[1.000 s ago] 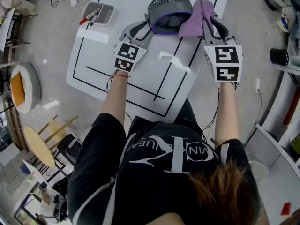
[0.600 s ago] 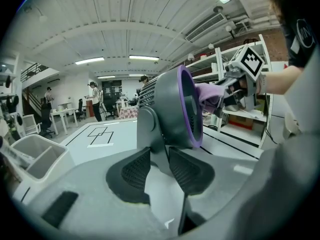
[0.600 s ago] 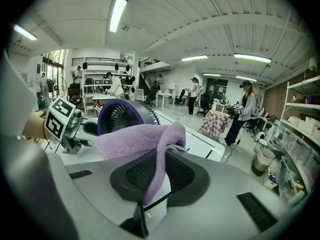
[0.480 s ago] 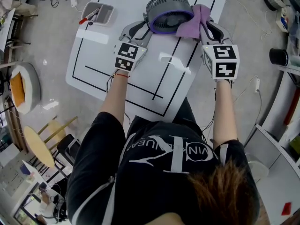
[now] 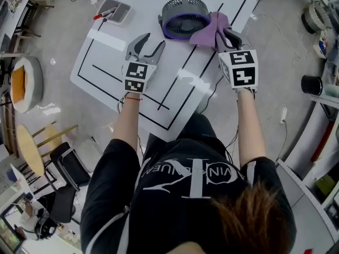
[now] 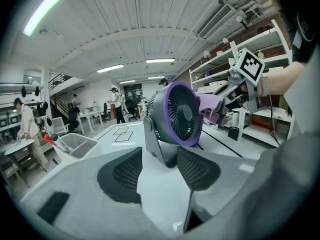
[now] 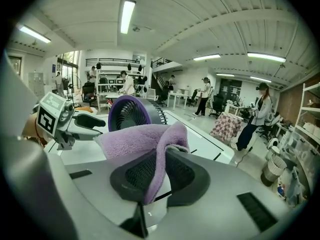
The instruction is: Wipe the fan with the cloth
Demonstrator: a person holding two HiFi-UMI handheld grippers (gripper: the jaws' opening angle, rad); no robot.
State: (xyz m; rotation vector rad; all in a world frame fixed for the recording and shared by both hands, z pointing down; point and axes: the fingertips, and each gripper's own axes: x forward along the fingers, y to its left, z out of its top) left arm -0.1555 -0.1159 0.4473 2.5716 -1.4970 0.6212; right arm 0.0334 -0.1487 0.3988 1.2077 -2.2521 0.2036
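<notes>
A grey fan (image 5: 184, 16) with a purple rim stands tilted on the white table (image 5: 106, 62). My right gripper (image 5: 224, 37) is shut on a purple cloth (image 5: 208, 30), which lies against the fan's right rim. In the right gripper view the cloth (image 7: 145, 139) is pinched between the pads and drapes forward in front of the fan (image 7: 129, 115). My left gripper (image 5: 145, 43) hangs a short way in front of the fan, to its left. Its jaws are opening, with nothing between them. In the left gripper view the fan (image 6: 180, 116) on its stand rises beyond that gripper (image 6: 159, 166).
A grey tray (image 5: 115, 12) with markers sits at the table's far left. Black lines and tape strips (image 5: 188, 77) mark the tabletop. A round stool (image 5: 24, 83) stands on the floor at left. A black cylinder (image 5: 312, 83), cables and shelves are at right.
My left gripper has let go of the fan's base, drawn back towards me and spread its jaws. The right gripper with the cloth has sunk a little beside the fan's rim.
</notes>
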